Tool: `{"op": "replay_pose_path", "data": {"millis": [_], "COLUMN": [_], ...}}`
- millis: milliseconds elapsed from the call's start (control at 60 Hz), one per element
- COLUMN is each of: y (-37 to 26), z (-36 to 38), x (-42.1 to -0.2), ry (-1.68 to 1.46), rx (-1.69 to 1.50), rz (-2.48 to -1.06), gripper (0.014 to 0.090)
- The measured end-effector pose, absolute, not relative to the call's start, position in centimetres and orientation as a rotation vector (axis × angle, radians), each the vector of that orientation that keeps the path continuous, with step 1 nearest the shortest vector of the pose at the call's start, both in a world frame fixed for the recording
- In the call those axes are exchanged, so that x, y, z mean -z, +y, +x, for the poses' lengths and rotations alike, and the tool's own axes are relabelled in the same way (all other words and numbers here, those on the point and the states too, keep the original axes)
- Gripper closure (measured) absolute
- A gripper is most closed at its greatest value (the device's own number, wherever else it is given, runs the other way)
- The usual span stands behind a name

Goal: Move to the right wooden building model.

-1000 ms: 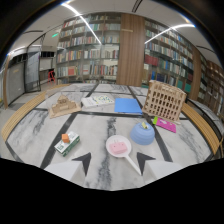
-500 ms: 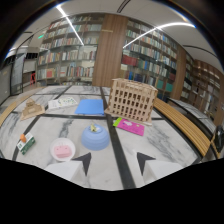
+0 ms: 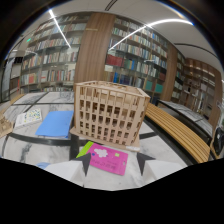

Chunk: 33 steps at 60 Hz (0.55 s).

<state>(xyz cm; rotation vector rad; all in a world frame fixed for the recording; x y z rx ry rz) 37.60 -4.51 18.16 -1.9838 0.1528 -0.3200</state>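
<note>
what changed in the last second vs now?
The hand-held gripper moved forward and to the right, closing on the right wooden building model, which now stands just ahead of its open fingers. The pink card lies between the fingertips. Nothing was gripped or released. The model, card and blue sheet stayed in place on the table.

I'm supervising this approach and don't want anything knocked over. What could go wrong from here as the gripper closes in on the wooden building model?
1. The wooden building model stands just ahead of the open gripper; pushing further could bump its thin lattice walls.
2. A pink card lies between the fingertips, over a green sheet; a low finger could snag or drag them.
3. The blue folder beside the model could be shoved by a sideways drift.
</note>
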Motion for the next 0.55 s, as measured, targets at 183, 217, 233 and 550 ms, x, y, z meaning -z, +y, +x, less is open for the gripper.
{"op": "replay_pose_path", "data": {"millis": [183,217,233,550], "y": [1.2,2.0,2.3,4.3], "z": [40.1,40.2,40.3,40.0], "x": [-16.6,-16.4,-16.3,-15.5], "ry": [0.171,0.168,0.164,0.138], "rx": [0.309,0.303,0.302,0.301], "rz": [-1.987,-1.987,-1.987,-1.977], "gripper": [0.0187,0.0186,0.0185,0.0188]}}
